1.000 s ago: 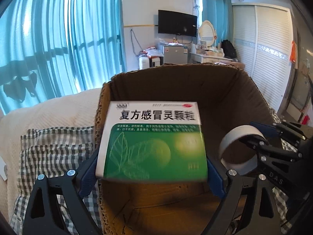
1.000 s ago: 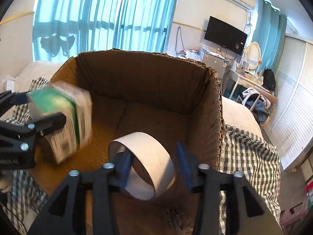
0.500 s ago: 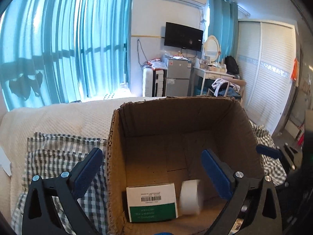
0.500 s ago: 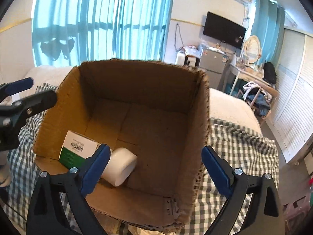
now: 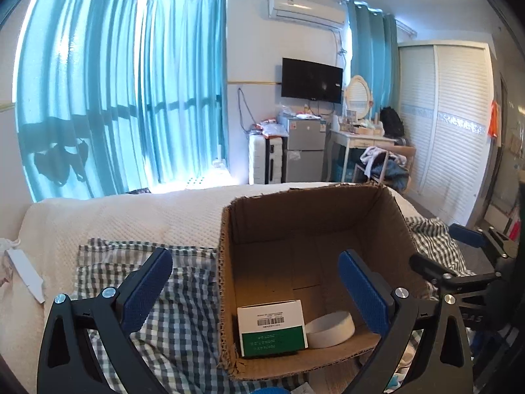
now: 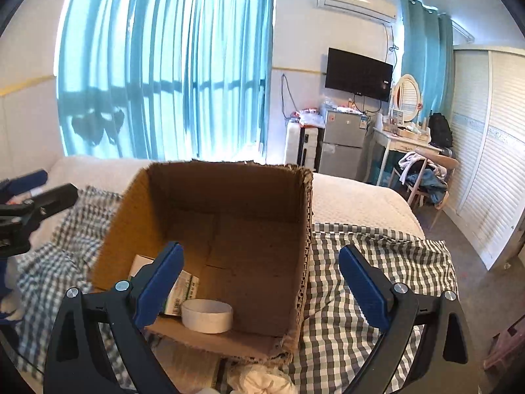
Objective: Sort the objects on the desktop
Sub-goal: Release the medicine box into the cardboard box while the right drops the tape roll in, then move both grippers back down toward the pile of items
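Observation:
An open cardboard box [image 5: 328, 210] [image 6: 226, 177] stands on a checked cloth on a bed. Inside at its near end lie a green and white medicine box [image 5: 271, 327] [image 6: 183, 290] and a white tape roll [image 5: 331, 329] [image 6: 206, 316], side by side. My left gripper [image 5: 254, 290] is open and empty, raised above and in front of the box. My right gripper [image 6: 261, 282] is open and empty, also above the box's near edge. Each gripper shows at the edge of the other's view.
The checked cloth [image 6: 357, 262] [image 5: 177, 298] lies over a white bedspread [image 5: 131, 216]. A white flat strip [image 5: 26, 274] lies at the bed's left edge. Crumpled white cloth [image 6: 262, 381] lies just before the box. Fridge, desk and wardrobe stand far behind.
Both grippers let go: the medicine box and the tape roll dropped into the cardboard box. Both grippers opened and drew back and up; the roll settled flat.

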